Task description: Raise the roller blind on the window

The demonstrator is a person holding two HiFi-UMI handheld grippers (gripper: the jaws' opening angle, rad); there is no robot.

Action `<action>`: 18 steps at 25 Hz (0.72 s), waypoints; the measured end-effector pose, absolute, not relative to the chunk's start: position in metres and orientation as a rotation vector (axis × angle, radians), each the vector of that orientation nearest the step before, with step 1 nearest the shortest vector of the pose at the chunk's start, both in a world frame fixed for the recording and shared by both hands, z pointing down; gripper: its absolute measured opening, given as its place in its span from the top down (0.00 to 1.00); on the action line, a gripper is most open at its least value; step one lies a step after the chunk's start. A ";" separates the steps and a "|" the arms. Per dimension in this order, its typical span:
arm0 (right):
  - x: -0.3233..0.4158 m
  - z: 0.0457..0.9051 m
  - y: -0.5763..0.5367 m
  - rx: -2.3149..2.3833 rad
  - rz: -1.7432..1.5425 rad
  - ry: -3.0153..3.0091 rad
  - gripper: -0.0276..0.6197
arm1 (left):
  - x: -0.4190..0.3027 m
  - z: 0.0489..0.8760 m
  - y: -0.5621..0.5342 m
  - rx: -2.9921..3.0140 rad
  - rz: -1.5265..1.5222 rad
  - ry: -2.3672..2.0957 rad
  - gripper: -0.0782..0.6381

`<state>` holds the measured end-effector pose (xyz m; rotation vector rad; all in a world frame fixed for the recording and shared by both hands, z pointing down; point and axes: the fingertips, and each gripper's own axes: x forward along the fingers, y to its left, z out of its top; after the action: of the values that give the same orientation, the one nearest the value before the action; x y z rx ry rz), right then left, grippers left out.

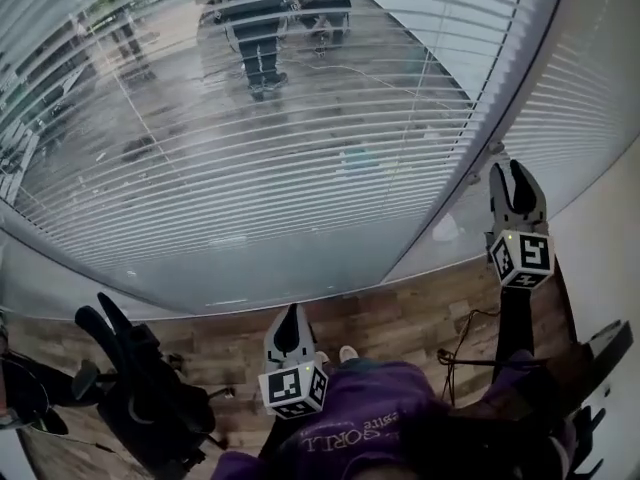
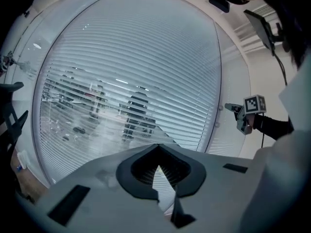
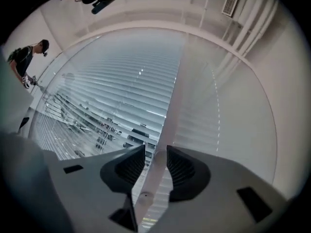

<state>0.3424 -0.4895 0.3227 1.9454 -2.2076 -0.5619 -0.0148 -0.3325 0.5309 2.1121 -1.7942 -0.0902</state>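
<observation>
A slatted white blind (image 1: 250, 168) hangs lowered over the big window pane, and the left gripper view also shows this blind (image 2: 126, 81). My right gripper (image 1: 512, 180) is raised at the window frame (image 1: 505, 88) between two panes. In its own view the right gripper (image 3: 155, 161) is open, with a thin white blind wand (image 3: 163, 130) standing between the jaws. The left gripper (image 1: 293, 326) hangs low by my body, away from the window. Its jaws (image 2: 158, 147) are shut on nothing. The left gripper view catches the right gripper (image 2: 232, 108) at the frame.
A second slatted blind (image 1: 600, 98) covers the pane to the right. A black chair or stand (image 1: 140, 388) is at the lower left on the wooden floor (image 1: 400, 318). A cable (image 1: 470, 333) runs below the frame. A person (image 3: 26, 57) stands at the far left.
</observation>
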 end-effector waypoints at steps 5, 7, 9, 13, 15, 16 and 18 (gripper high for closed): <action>0.337 0.320 -0.513 1.731 -0.887 -1.818 0.77 | -0.036 0.522 -0.350 2.130 -0.108 -1.835 0.89; 0.339 0.327 -0.521 1.618 -0.990 -1.683 0.77 | -0.042 0.525 -0.352 2.117 -0.113 -1.840 0.89; 0.341 0.333 -0.527 1.539 -1.049 -1.615 0.77 | -0.044 0.528 -0.352 2.106 -0.112 -1.830 0.89; 0.344 0.338 -0.538 1.504 -1.046 -1.560 0.77 | -0.041 0.531 -0.354 2.117 -0.107 -1.803 0.89; 0.347 0.339 -0.540 1.504 -1.043 -1.556 0.77 | -0.040 0.529 -0.354 2.125 -0.112 -1.802 0.89; 0.348 0.340 -0.538 1.502 -1.044 -1.554 0.77 | -0.040 0.529 -0.354 2.126 -0.111 -1.803 0.89; 0.349 0.340 -0.536 1.498 -1.046 -1.544 0.77 | -0.042 0.530 -0.353 2.121 -0.105 -1.805 0.89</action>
<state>0.3494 -0.5363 0.3401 1.4984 -1.5439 -1.0463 -0.0419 -0.3525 0.5300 2.1207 -1.8048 -0.1048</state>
